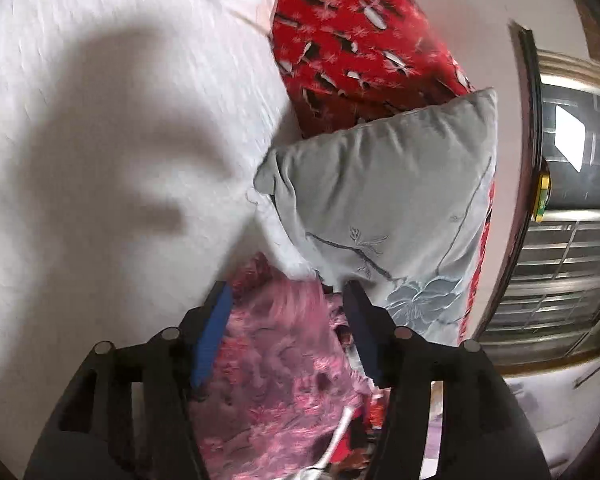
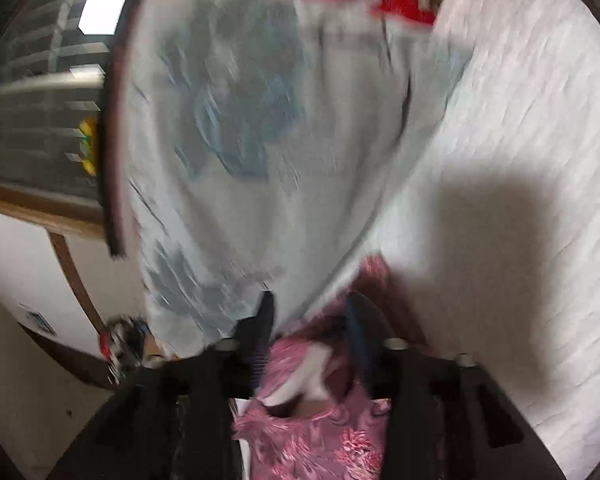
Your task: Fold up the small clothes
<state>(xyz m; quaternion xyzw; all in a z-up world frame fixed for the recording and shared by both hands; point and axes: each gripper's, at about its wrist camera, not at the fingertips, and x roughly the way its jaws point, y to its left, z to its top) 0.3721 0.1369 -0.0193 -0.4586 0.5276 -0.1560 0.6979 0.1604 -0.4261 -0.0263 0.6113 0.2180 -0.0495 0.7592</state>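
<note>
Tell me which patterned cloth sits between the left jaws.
The pink floral garment, right between the jaws. The red patterned cloth lies farther off, beyond the grey cushion.

The left gripper (image 1: 286,296) points out ahead with its two black fingers spread wide apart, the blue pad (image 1: 212,340) on the inner face of one finger showing plainly. Its jaws stand open. The right gripper (image 2: 310,308) is blurred; its dark fingers also stand apart, a gap between the tips, though narrower than on the left. No hand or arm of the person shows behind either gripper.
</note>
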